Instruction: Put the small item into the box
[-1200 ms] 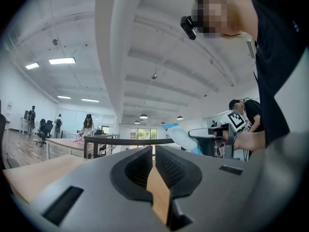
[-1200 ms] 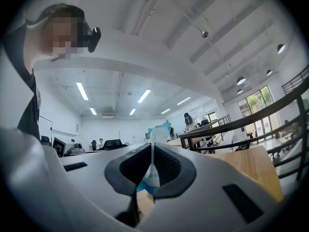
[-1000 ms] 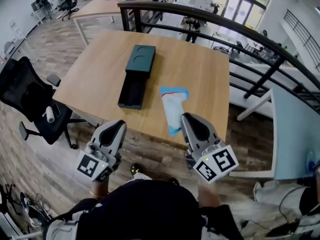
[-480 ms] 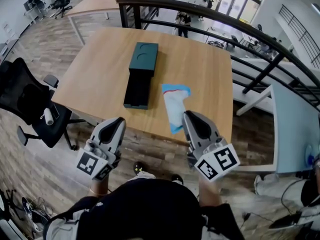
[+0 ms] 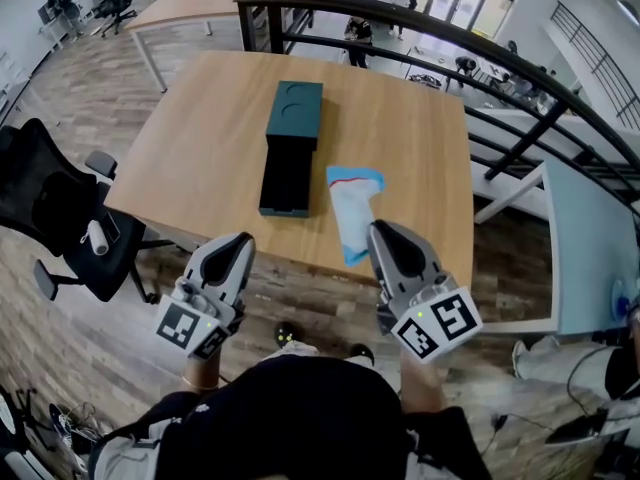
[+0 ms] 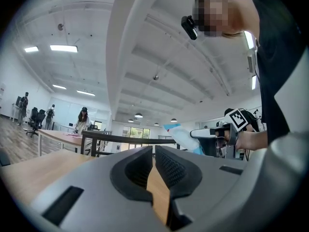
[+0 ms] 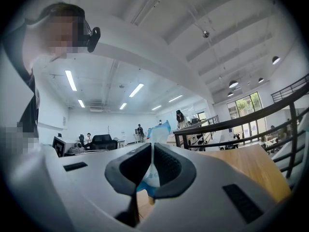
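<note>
The right gripper pinches the near end of the blue-and-white pouch, held out over the table's front edge. The left gripper, jaws pressed together on nothing, hangs short of that edge. Ahead, between the two, the dark box lies open, with bare wood all round it.

Left gripper, right gripper; seemingly closed

A flat white plastic pouch with blue ends shows just right of the frame's centre. Its near blue end is pinched in the right gripper, and its far end points up-frame over the wooden tabletop. Just left of it lies a long dark teal rectangular box, open, with its lid with two round recesses at the far end.
</note>
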